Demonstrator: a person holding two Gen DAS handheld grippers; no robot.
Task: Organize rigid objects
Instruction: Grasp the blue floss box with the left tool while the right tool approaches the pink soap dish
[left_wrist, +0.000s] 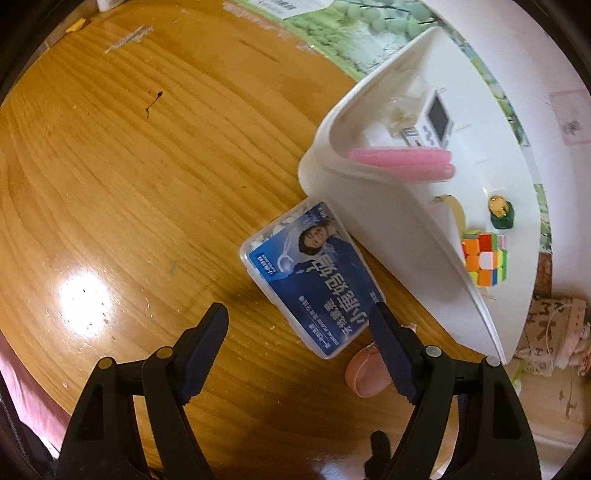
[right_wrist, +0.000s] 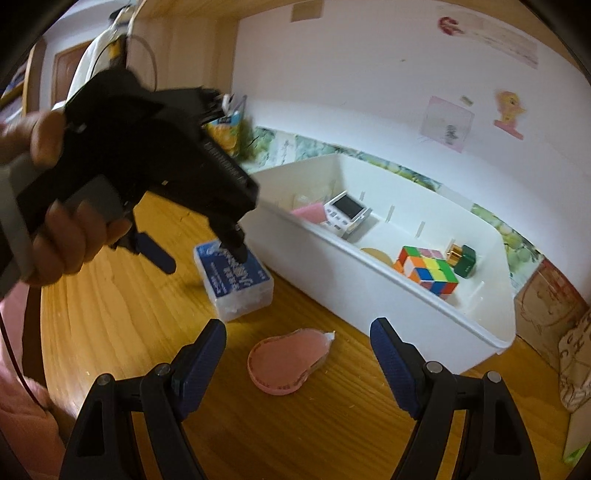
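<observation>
A clear plastic box with a blue label (left_wrist: 310, 277) lies flat on the wooden table, right beside a white bin (left_wrist: 373, 206). My left gripper (left_wrist: 299, 326) hangs open just above the box's near end, pointing steeply down, its pads clear of the box. In the right wrist view the left gripper (right_wrist: 203, 258) sits over the blue-labelled box (right_wrist: 236, 284). A pink teardrop-shaped tape dispenser (right_wrist: 284, 365) lies on the table just ahead of my open right gripper (right_wrist: 297, 328). Nothing sits between either pair of jaws.
The white bin (right_wrist: 406, 306) holds a colour cube (right_wrist: 428, 273), a green bottle with a gold cap (right_wrist: 463, 260), a small white timer (right_wrist: 345, 214) and a pink item (right_wrist: 306, 214). A cardboard box (right_wrist: 546, 306) stands right of it. A hand (right_wrist: 66, 229) holds the left gripper.
</observation>
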